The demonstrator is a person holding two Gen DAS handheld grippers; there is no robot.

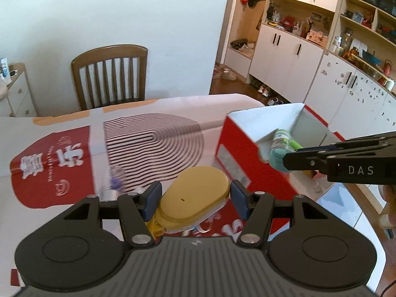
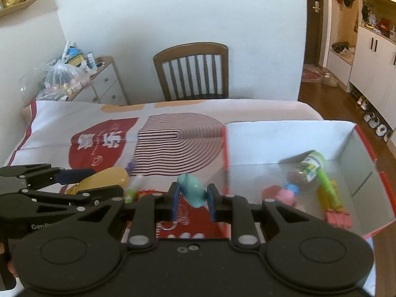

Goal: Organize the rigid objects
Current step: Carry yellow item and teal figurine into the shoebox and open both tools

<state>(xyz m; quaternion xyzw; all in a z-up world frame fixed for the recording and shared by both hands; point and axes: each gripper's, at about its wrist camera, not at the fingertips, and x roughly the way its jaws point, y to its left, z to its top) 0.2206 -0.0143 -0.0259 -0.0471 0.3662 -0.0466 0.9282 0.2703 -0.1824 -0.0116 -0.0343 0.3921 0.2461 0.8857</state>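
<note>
The red-and-white box stands open on the desk, off to the right of both claws. The right claw is the nearer one: it is pinched almost closed on a small teal toy, held just left of the box's near wall, so that piece looks to need only a short carry rightward over the rim. The left claw, half open, clamps a yellow oval case further left, its long axis slanting toward the box.
</note>
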